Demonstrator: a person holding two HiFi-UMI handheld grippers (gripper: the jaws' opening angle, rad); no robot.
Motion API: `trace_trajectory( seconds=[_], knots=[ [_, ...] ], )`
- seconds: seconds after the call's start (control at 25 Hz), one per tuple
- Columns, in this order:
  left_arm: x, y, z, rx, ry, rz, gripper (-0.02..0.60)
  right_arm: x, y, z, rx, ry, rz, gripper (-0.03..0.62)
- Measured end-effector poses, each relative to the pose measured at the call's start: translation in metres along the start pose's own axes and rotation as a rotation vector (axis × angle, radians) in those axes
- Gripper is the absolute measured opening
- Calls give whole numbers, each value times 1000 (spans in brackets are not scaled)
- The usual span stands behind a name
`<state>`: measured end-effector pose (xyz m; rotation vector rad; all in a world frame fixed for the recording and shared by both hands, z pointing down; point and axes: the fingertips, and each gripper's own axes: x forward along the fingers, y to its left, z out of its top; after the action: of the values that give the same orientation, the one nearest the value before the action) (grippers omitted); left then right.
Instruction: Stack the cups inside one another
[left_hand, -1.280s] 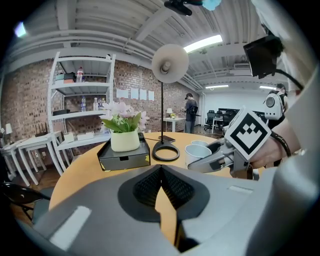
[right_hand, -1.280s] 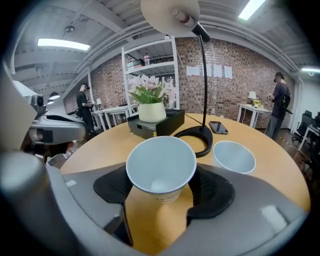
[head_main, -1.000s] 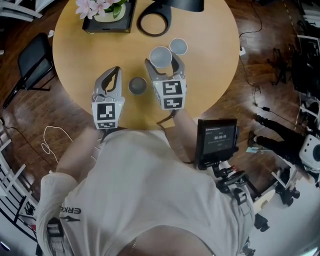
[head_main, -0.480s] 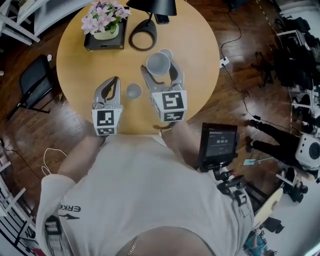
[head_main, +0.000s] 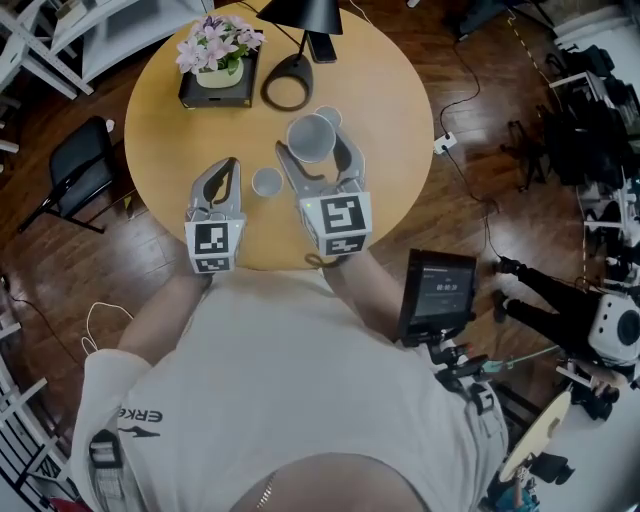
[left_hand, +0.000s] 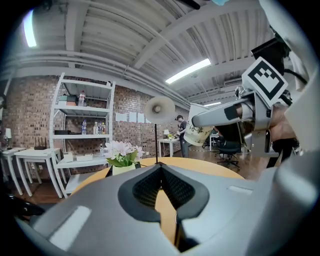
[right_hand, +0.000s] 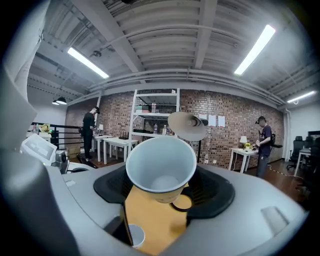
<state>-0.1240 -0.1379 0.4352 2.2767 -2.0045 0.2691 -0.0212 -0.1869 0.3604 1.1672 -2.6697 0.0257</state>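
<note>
Here we see the right gripper (head_main: 312, 147) clamped on a white paper cup (right_hand: 161, 167), one jaw pressed to each side of its wall, the open mouth turned toward that gripper's camera so that we look down into its pale bottom. In the left gripper view the same cup hangs clear above the round yellow wooden table (head_main: 400, 120), tilted, with dark print on its side. Just below it in the right gripper view a second white paper cup (right_hand: 181, 202) stands on the table, only its rim showing to us, and a third small white paper cup (head_main: 267, 182) stands apart on the wood between the two grippers. The left gripper (head_main: 226, 166) is clenched on nothing: its dark ribbed pads meet at their tips, with only tabletop visible through the slit behind them. Farther back we find a pot of pink flowers (head_main: 218, 50) on a dark tray and a black desk lamp (head_main: 290, 60) with a ring-shaped base. Off the table, a black chair (head_main: 75, 170) stands on the dark wooden floor (head_main: 120, 270).
</note>
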Motion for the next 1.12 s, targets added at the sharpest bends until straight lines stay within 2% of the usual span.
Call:
trace_trajectory(
  seconds=[0.28,0.4,0.6,0.84,1.12],
  knots=[
    [-26,-3,-13,-6,28,85,2,-9,21,-37,34,50,98,347],
    [-33,-3,-18,-7,31,92,2,-8,29,-50,45,78,115,347],
    [-43,-1,-21,-14,27,63,2,-10,46,-64,54,130,112,347],
    [-58,11,-18,-31,0,1,2,-12,71,-72,61,172,55,347],
    [-70,18,-35,-48,7,-67,2,-20,92,-89,66,221,-8,347]
  ],
)
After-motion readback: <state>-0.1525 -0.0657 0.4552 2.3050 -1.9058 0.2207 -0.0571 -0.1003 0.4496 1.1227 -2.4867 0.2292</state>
